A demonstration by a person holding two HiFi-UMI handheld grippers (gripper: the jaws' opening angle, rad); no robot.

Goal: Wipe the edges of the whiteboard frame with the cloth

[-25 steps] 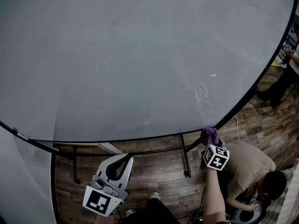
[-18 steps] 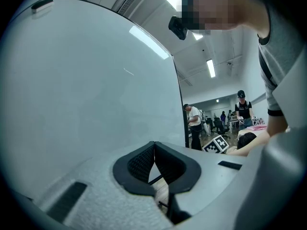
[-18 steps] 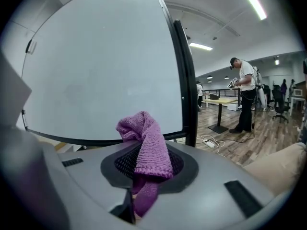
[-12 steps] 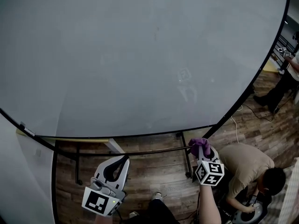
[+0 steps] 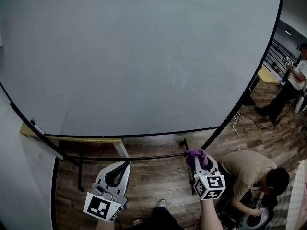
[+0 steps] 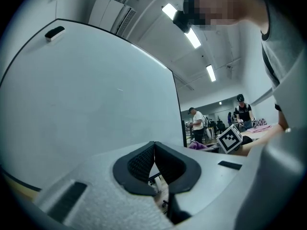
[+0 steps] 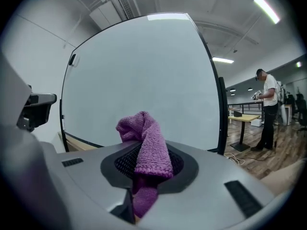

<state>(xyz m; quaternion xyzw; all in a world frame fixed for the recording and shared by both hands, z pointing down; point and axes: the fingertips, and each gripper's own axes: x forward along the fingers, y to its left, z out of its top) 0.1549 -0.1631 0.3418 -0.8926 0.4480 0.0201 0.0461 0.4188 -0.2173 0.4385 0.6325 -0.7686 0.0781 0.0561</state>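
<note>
The whiteboard (image 5: pixel 144 56) fills most of the head view, and its thin black frame (image 5: pixel 144 133) runs along the bottom and up the right side. My right gripper (image 5: pixel 198 162) is shut on a purple cloth (image 5: pixel 195 155), which bunches above the jaws just below the board's lower right corner; whether it touches the frame I cannot tell. In the right gripper view the cloth (image 7: pixel 149 150) sticks up in front of the board (image 7: pixel 144 75). My left gripper (image 5: pixel 121 169) hangs lower left with its jaws shut on nothing, apart from the board (image 6: pixel 91 104).
A person (image 5: pixel 252 169) crouches on the wood floor right beside my right gripper. Another person (image 5: pixel 288 87) stands at the far right near a table (image 5: pixel 268 74). The board's black stand bar (image 5: pixel 129 157) and leg (image 5: pixel 78 174) run below the frame.
My right gripper with the cloth has come down and to the left, off the frame's lower right part. The left gripper has barely shifted.
</note>
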